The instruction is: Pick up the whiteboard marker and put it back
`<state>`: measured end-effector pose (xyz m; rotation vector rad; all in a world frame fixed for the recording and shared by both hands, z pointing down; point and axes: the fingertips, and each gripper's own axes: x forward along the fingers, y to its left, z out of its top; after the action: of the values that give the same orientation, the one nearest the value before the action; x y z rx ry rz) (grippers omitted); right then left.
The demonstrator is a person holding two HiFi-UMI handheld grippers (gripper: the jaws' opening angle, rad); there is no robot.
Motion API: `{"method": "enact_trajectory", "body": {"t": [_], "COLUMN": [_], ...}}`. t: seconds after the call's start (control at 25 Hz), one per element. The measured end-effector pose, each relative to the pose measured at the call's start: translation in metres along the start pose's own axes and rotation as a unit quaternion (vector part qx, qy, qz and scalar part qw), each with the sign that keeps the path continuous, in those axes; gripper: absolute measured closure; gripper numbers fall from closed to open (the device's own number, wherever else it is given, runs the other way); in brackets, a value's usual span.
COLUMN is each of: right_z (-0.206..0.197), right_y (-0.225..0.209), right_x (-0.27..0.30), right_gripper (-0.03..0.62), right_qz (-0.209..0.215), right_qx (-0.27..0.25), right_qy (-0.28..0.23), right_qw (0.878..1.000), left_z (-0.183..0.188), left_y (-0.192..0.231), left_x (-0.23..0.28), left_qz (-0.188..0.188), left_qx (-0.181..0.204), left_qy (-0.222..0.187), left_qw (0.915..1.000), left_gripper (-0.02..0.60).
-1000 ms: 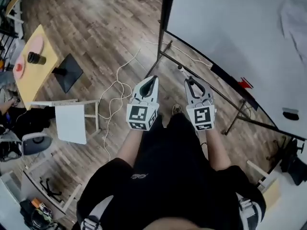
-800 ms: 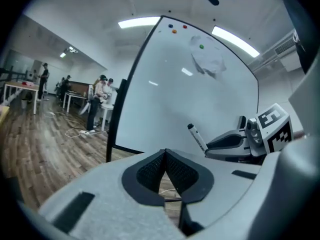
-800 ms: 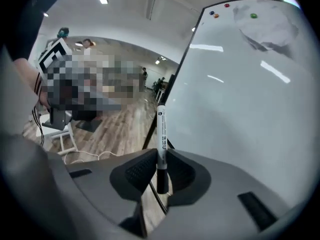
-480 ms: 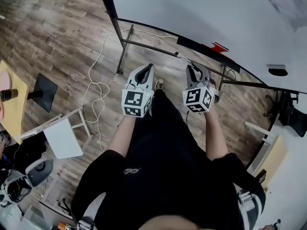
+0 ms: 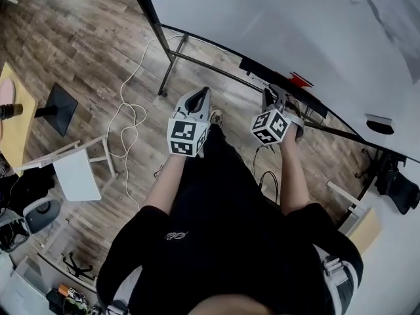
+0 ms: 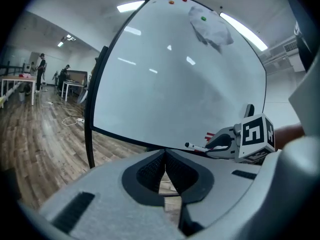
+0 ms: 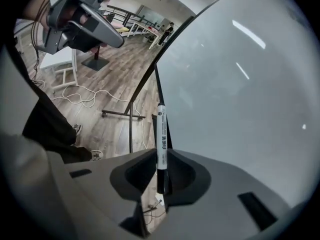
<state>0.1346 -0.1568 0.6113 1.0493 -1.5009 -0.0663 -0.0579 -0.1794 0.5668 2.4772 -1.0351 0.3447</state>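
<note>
Right gripper [image 5: 273, 98] tipped downward, whiteboard marker [image 7: 161, 134] still clamped

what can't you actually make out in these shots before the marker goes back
- Whiteboard marker near end, capped or not: right gripper view, black against the dark pads of the right tongs.
- Red item on the whiteboard ledge: head view, too small to identify.
- Ledge behind the right tongs: left gripper view, the tongs cover it.

Bright, even indoor light from ceiling strip lights [image 6: 131, 6], which leave pale streaks of glare on the whiteboard [image 6: 165, 99]. Both gripper views curve strongly and darken at their rounded edges.
</note>
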Motion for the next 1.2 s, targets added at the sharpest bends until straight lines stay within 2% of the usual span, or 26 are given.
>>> {"method": "enact_trajectory", "body": {"t": [0.24,0.52,1.2], "right_z": [-0.009,-0.008,-0.014], "right_y": [-0.001,-0.002,0.005], "right_x": [0.049,0.068,0.077], "right_gripper": [0.540,0.540,0.540], "right_qz": [0.026,0.044,0.058], "right_qx": [-0.033,-0.064,-0.066], "right_qy": [0.012,0.011,0.019], "right_qw": [0.999,0.997,0.996], "left_z": [-0.012,-0.019,-0.034], "left_y": [-0.004,-0.001,-0.024], "left_x": [0.029,0.037,0.063], "left_qz": [0.007,0.021,-0.010], "left_qx": [0.006,0.000,0.015], "left_qy": [0.028,0.043,0.069], "left_qw": [0.9996,0.9988,0.9975], "left_gripper": [0.574,0.575,0.575]}}
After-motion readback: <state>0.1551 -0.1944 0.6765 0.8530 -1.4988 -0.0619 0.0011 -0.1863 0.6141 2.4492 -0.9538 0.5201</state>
